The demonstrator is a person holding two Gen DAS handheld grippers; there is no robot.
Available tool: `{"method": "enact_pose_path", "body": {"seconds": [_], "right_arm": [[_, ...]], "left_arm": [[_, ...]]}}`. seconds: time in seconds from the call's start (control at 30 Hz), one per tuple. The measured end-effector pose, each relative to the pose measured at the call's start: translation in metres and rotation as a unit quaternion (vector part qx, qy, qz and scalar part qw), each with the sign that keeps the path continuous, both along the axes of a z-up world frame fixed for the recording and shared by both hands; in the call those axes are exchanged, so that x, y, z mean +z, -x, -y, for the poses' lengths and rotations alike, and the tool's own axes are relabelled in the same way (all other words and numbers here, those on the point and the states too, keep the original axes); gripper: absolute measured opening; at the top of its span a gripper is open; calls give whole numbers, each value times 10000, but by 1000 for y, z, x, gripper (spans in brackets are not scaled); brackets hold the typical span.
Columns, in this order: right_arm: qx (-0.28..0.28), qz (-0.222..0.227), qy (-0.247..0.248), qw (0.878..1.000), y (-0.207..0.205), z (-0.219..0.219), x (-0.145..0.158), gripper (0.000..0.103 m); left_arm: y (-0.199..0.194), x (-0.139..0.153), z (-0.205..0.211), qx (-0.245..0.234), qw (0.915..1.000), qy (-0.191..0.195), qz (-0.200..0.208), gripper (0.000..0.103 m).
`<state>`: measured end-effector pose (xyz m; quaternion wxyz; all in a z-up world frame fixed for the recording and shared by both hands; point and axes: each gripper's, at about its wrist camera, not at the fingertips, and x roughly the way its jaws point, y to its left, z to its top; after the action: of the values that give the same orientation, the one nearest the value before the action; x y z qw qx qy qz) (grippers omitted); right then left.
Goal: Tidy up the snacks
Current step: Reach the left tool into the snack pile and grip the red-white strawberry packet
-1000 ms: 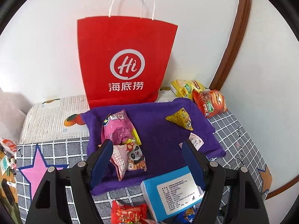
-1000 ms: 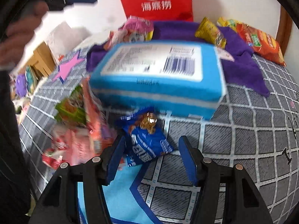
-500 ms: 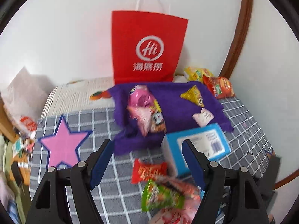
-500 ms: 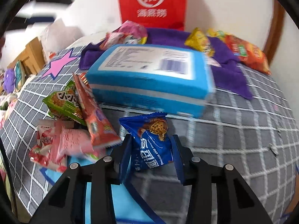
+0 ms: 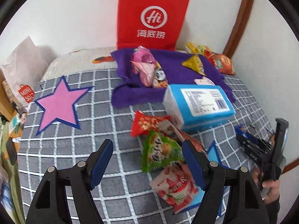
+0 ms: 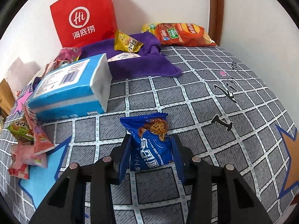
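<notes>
My right gripper is shut on a blue chocolate-chip cookie packet, its pads pressing both sides, just above the grey checked bedcover. In the left wrist view that packet shows at the far right, with a hand behind the gripper. My left gripper is open over a heap of loose packets: a green one lies between its fingers, a red one beyond it, a strawberry one nearer. A purple cloth at the back carries pink packets and a yellow packet.
A blue tissue box lies at the cloth's front edge. A red paper bag stands against the wall behind it. An orange chip bag lies in the back right corner. A pink star marks the cover on the left.
My right gripper closed on the blue cookie packet and swung right with it. My left gripper drew back from the purple cloth to the heap of packets at the front.
</notes>
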<state>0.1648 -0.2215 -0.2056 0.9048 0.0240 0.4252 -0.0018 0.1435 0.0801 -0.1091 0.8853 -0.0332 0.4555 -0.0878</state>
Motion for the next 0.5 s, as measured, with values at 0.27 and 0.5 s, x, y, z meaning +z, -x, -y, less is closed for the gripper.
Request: {"method": "enact_pose_path", "body": {"seconds": [0.27,0.5], "right_arm": [[29,-34,186,9998,-1,-6,-1,45],[35,-26,118,9999,-2,-2,-2,45]], "left_arm": [[2,-28,8,36,9991,163,-380,73],[15,-48,12,-12,9980,222,-599,73]]}}
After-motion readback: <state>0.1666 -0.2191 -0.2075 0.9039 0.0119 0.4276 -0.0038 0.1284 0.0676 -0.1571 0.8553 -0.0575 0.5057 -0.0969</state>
